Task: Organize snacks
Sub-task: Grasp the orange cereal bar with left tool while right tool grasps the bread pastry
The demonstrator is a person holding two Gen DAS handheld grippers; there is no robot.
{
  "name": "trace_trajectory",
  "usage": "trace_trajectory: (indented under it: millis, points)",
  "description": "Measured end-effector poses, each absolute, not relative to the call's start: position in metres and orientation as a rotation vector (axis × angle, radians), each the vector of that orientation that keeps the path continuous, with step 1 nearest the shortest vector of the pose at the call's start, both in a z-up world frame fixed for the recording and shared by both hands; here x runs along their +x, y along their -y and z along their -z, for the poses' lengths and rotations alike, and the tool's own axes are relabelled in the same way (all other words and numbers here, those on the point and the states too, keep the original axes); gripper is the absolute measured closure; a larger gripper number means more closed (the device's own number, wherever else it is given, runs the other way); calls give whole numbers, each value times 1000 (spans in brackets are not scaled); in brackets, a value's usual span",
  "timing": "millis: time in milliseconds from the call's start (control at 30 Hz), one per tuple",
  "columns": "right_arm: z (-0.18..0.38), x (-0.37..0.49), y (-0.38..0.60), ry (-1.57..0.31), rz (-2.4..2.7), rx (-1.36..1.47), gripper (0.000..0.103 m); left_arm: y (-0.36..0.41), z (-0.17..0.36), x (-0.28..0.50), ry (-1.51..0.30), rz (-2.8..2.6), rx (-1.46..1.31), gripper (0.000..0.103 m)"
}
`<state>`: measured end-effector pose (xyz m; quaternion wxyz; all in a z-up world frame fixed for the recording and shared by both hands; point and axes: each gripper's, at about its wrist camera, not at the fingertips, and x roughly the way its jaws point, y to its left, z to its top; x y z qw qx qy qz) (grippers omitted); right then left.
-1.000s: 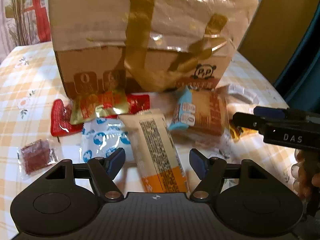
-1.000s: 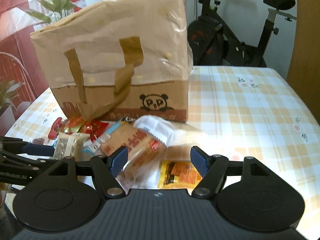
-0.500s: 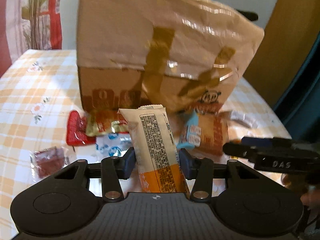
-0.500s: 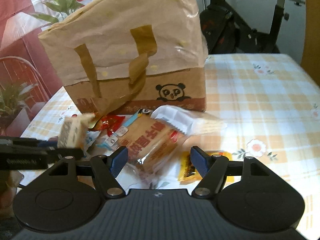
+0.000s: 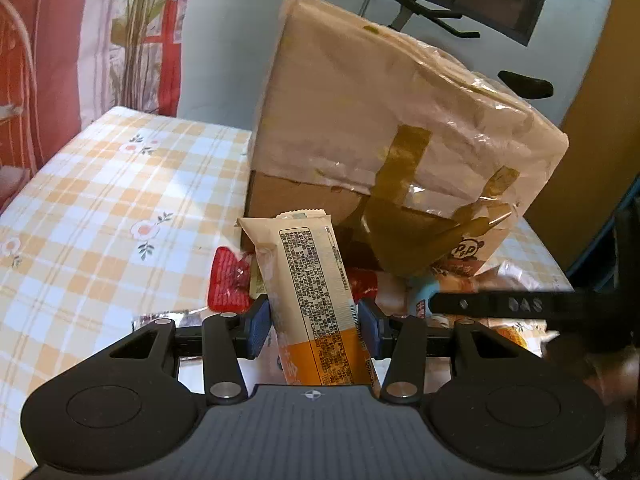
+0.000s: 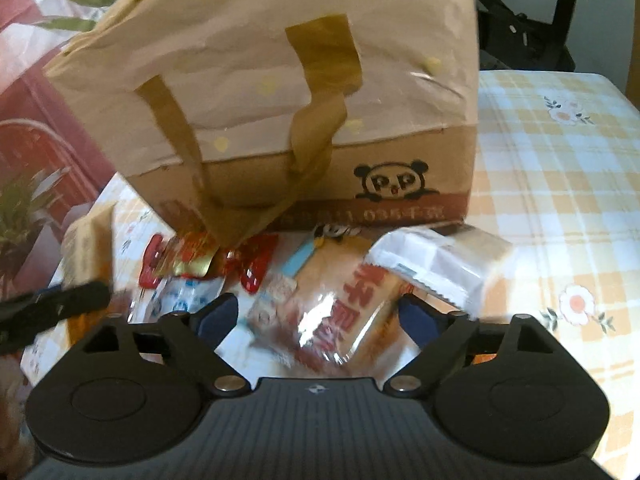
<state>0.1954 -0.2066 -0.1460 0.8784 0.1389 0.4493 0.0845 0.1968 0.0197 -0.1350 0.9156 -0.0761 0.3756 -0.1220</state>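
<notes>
We read "P.P" on the panda face printed low on the brown bag [image 6: 304, 128], right of center. At the left-wrist frame's right edge, the right claw's [image 5: 500, 304] black arm carries "DAS". The beige snack packet's [image 5: 316, 300] fine print stays illegible.

The left gripper [image 5: 314, 326] was open a second ago, with the long snack bar [image 5: 316, 300] lying flat on the table between its fingers. Now the fingers have closed on the bar and lifted it up off the pile, so it stands up in front of the brown bag [image 5: 400, 140]. The right gripper [image 6: 318, 314] has moved closer to the bread pack [image 6: 340, 316] and is still open.
</notes>
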Motion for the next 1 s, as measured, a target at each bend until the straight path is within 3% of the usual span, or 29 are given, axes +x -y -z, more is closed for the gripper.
trace_trajectory:
  millis: [267, 400, 800, 1000]
  points:
    - [155, 211, 174, -921, -142, 88, 13, -20, 140, 195, -781, 272, -151, 54]
    - [164, 191, 164, -875, -160, -31, 20, -21, 143, 196, -795, 266, -154, 54]
    - [166, 142, 180, -810, -311, -27, 26, -12, 140, 192, -793, 277, -130, 54]
    - [137, 131, 175, -694, -403, -15, 27, -14, 119, 185, -708, 257, -74, 54]
